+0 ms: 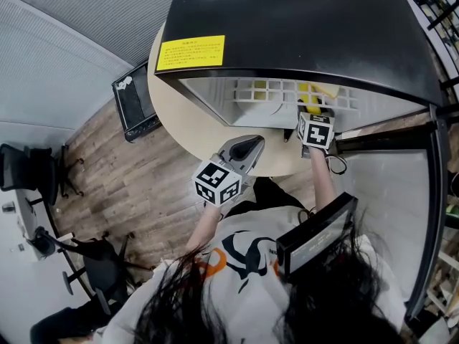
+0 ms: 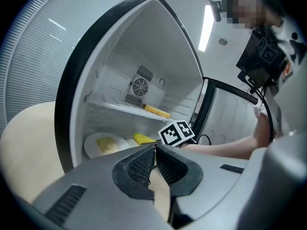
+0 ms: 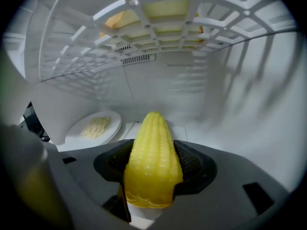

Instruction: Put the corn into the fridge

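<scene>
White fridge floor [image 3: 192,132], noodle plate [image 3: 96,127] beyond corn [image 3: 152,169] in right tongs [image 3: 152,153]

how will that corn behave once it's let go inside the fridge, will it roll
Probably stiff: the corn holds its shape, sticking out unsupported past the right gripper clamping it. Its round, tapered body would likely roll in a curve once released, perhaps toward the plate. Its bumpy surface should give decent grip, so slipping seems unlikely.

We take this for an office: 2 black office chairs [image 1: 27,169], wood-look floor [image 1: 143,192], grey ribbed walls [image 1: 57,56], a fridge [image 1: 301,27] on a round table [image 1: 179,120].
</scene>
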Tool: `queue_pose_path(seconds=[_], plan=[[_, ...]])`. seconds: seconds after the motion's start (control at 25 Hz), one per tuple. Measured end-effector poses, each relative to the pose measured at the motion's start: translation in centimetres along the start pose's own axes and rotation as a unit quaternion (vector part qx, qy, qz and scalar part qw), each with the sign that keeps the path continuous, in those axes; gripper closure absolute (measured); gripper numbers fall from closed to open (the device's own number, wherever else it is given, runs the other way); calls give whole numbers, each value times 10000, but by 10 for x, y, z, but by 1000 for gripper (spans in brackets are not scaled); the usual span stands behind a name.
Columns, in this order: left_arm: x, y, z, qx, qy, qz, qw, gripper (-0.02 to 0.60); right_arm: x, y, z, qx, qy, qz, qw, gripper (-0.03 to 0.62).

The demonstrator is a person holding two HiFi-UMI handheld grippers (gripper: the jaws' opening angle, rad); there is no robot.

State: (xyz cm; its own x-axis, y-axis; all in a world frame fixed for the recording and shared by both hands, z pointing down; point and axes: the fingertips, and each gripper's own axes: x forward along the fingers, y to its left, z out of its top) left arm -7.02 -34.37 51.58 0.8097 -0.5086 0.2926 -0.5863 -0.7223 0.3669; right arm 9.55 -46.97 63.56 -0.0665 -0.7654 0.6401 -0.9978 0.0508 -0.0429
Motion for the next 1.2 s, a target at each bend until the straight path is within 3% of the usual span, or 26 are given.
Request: queue_pose_path(seconds=[0.24, 0.48, 0.8, 1.2], plan=[[-2, 2, -3, -58, 22, 28, 10000, 566, 5, -5, 19, -330, -419, -61, 9986, 338], [-6, 8, -2, -70, -17, 113, 9999, 566, -1, -5, 18, -102, -344, -65, 9993, 305], [-16, 4, -3, -85, -104, 138, 9998, 566, -49, 7, 30, 399, -983, 63, 9943, 297], [-43, -25, -5, 54, -301, 129, 9994, 566, -119, 29, 23, 911, -1379, 468, 9851, 299]])
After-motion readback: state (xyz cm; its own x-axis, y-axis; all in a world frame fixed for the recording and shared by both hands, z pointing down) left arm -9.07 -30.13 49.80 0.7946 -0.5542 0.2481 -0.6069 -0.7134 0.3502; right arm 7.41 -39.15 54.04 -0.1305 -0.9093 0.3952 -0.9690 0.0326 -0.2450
